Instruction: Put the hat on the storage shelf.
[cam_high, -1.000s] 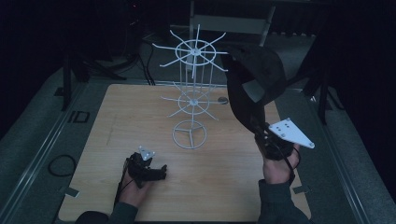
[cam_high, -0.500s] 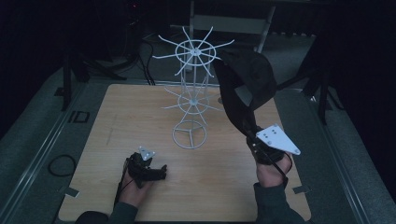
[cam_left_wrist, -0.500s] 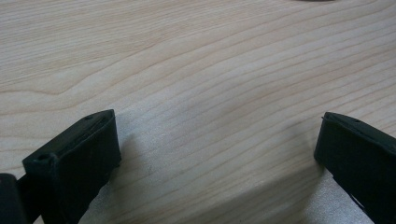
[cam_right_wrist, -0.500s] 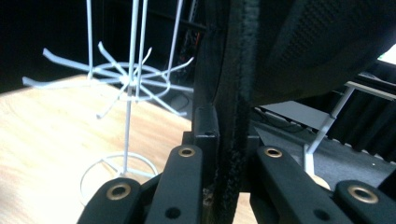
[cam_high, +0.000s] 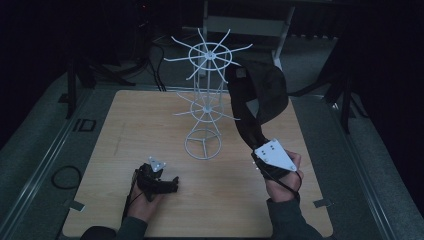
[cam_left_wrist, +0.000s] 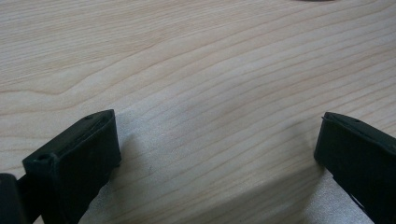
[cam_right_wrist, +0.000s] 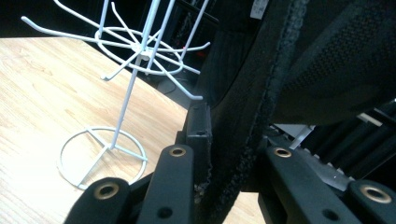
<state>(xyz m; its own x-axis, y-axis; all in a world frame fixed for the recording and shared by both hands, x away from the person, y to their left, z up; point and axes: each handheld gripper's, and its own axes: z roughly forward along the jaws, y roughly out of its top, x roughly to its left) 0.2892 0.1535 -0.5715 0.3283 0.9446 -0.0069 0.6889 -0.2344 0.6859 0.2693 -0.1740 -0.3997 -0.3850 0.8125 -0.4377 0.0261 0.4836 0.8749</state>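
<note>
I can read no text here. A small white tag sits on the black cap at the top of my right gripper view, but its print is blurred.

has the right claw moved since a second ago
Yes. In the high view the right claw, shut on the black cap, has shifted left and toward the person, ending closer to the white wire rack's base ring.

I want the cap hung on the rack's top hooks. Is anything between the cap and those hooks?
Nothing visible. The right gripper holds the black cap up beside the white wire rack, close to its top hooks, with no object between.
</note>
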